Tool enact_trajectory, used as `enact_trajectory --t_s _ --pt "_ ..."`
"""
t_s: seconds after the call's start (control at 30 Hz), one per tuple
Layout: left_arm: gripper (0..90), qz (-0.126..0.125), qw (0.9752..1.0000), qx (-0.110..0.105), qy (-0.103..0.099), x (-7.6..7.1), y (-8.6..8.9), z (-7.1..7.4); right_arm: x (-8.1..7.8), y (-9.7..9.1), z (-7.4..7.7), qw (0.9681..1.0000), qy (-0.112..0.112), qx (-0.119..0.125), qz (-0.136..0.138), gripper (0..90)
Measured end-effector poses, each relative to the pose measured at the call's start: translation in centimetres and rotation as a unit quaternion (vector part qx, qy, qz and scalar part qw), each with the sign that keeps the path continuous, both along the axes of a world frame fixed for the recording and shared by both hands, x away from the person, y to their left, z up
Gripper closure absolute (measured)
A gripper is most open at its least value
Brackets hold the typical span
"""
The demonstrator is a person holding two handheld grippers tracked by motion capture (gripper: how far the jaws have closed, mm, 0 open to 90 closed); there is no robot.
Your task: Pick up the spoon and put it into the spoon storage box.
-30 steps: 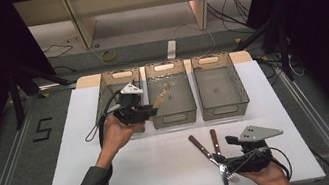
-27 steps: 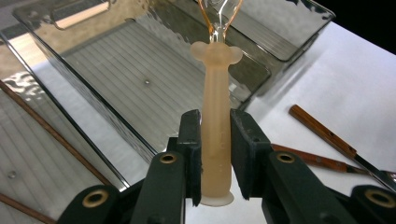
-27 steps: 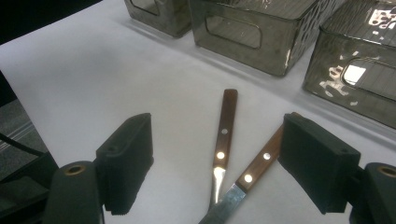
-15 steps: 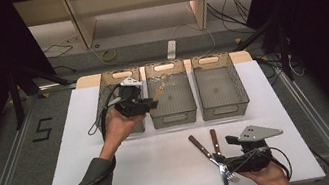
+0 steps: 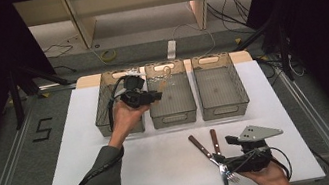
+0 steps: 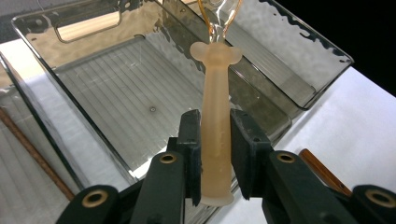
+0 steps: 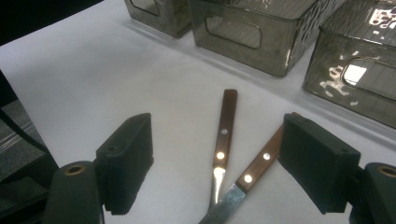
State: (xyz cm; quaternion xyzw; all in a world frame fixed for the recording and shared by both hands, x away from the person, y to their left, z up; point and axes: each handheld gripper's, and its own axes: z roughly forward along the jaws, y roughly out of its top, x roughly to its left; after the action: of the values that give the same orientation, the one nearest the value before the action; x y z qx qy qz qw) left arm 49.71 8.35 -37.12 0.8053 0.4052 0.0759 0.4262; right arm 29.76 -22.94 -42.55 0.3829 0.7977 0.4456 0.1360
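While held over the middle bin [image 5: 172, 102], upper centre of frame, left tongs [image 6: 215, 140] clamp a pale whisk handle [image 6: 215, 130] | right tongs [image 7: 215, 163] lower right, jaws apart above two wooden-handled utensils [image 7: 224, 135] on the tabletop [image 5: 164, 163].

3 clear bins [image 5: 215, 86], 2 wood-handled utensils [image 5: 211, 153], 1 whisk [image 6: 215, 121]

Whisk [image 6: 215, 116] wires cut off by the top edge
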Motion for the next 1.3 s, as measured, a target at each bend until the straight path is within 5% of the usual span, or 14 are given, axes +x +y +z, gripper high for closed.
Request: enact_trajectory --t_s 0.77,0.93,1.07,1.3 --pt "74.0 0.022 0.9993 0.008 0.030 1.6 -1.3 -1.9 0.0 0.0 0.0 1.0000 -0.002 -0.002 0.002 26.8" --pt "73.0 0.029 0.9982 0.016 0.050 2.0 -1.4 -2.9 0.0 0.0 0.0 1.0000 -0.002 -0.002 0.002 26.9" --pt "43.3 0.040 0.9973 0.011 0.061 2.2 -1.5 -2.9 0.0 0.0 0.0 1.0000 -0.001 -0.001 0.002 26.9" --pt "29.7 0.036 0.9982 -0.009 0.047 1.5 -1.1 -1.4 0.0 0.0 0.0 1.0000 -0.001 -0.001 0.001 26.9"
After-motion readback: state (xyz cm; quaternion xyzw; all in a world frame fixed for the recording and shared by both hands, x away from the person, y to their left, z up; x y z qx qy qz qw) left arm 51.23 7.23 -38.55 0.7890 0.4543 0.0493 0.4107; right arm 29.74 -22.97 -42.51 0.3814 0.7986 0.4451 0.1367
